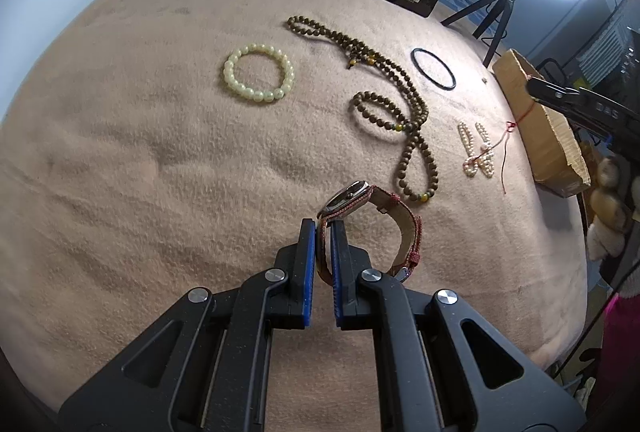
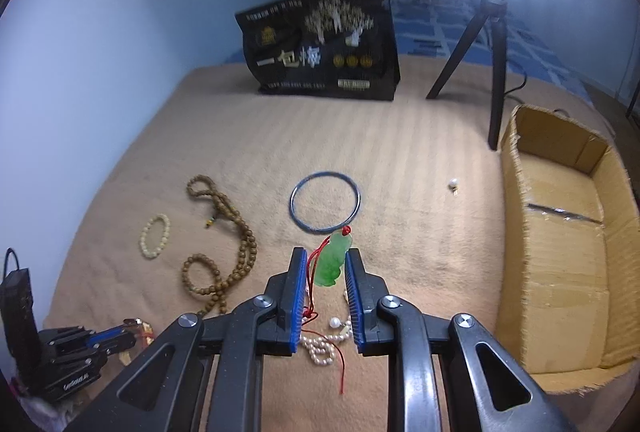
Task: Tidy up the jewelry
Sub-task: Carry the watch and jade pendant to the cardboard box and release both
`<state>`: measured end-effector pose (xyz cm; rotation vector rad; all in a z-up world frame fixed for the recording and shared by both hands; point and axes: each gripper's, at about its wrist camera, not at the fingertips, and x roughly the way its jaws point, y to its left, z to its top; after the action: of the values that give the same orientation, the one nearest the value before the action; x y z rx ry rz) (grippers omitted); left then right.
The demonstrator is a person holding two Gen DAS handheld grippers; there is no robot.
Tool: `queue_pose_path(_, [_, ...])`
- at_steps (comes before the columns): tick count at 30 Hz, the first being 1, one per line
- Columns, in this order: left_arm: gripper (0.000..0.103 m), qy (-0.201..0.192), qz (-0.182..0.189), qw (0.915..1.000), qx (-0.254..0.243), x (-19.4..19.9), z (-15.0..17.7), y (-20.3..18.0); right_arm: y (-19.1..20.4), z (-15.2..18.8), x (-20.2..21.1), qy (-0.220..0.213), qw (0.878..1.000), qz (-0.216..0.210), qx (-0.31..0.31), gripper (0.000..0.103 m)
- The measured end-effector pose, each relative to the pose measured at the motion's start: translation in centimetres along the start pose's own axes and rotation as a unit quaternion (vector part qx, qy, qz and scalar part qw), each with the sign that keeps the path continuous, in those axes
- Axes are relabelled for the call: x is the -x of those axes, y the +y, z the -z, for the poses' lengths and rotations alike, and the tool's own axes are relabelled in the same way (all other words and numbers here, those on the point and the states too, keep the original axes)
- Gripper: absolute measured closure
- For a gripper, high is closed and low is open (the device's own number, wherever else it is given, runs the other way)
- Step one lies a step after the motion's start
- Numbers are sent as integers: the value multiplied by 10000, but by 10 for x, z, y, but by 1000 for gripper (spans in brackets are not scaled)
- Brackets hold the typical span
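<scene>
My left gripper (image 1: 323, 228) is shut on the reddish strap of a wristwatch (image 1: 352, 197), which stands up off the tan blanket (image 1: 160, 172). The same gripper shows low at the left of the right wrist view (image 2: 120, 336). My right gripper (image 2: 323, 256) is shut on a green jade pendant (image 2: 333, 262), its red cord trailing down over a pearl strand (image 2: 320, 346). On the blanket lie a pale bead bracelet (image 1: 258, 79), a long brown bead necklace (image 1: 396, 112) and a dark bangle (image 1: 434, 69). An open cardboard box (image 2: 516, 232) sits to the right.
A black snack bag (image 2: 320, 52) stands at the back of the blanket. A ring light's tripod (image 2: 496, 72) stands behind the box. One small pearl stud (image 2: 453, 185) lies between the bangle and the box. A blue wall bounds the left side.
</scene>
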<state>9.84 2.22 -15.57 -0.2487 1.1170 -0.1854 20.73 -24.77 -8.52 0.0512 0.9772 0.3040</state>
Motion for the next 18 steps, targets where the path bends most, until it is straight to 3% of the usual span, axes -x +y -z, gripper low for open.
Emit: queue_pose_path(18, [98,-321,174,9978,-561,4,-20,-75,-62,17,102,-731,9968,238,-228,85])
